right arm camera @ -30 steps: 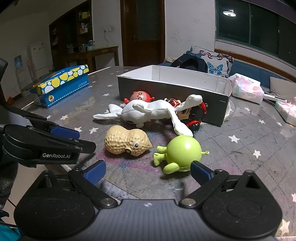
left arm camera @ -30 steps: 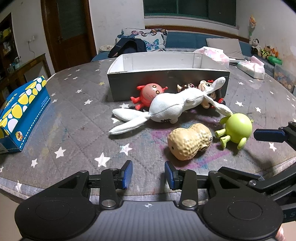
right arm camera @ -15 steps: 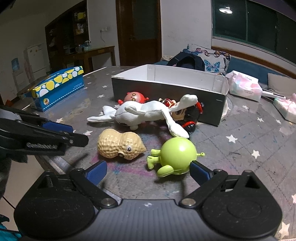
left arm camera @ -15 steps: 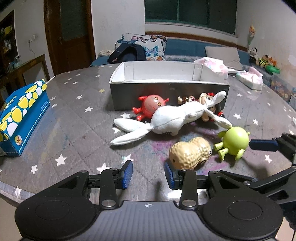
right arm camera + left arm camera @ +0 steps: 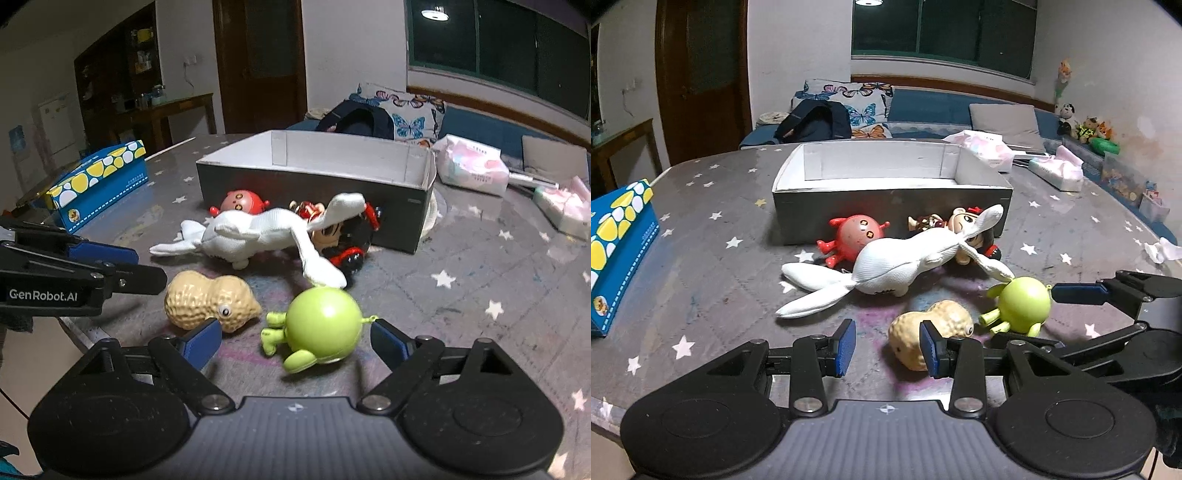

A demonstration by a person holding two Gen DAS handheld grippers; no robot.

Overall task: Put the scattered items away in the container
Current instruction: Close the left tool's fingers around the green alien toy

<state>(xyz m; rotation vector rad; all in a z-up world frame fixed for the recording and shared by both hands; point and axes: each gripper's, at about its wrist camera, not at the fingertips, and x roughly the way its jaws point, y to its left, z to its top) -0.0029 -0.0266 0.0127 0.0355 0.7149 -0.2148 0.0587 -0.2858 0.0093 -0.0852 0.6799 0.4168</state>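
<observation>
Nearest to me, my right gripper (image 5: 295,341) has the green round toy (image 5: 323,326) between its jaws, which are closing but not yet pressing on it; a gap shows on each side. My left gripper (image 5: 886,347) stands at a middling width with nothing gripped: the peanut toy (image 5: 932,338) lies just ahead, partly behind the inner finger rather than squarely between the two.

A little farther on, the white plush goose (image 5: 897,264) sprawls across the starred table (image 5: 701,295), its neck reaching toward the green toy and ending just beside it. Behind the goose, close against the front wall of the box, sit the red round toy (image 5: 855,236) and a small cartoon figure doll (image 5: 964,227) with a dark, red-trimmed piece under it.

Beyond them stands the grey cardboard box (image 5: 886,206), open-topped, and as far as I can see into it, empty. So I judge the tidying barely begun: nothing is in the container yet, and all five toys are still on the table. The green one looks like my first lift. A blue tissue box (image 5: 617,243) sits off to the side, well apart.
</observation>
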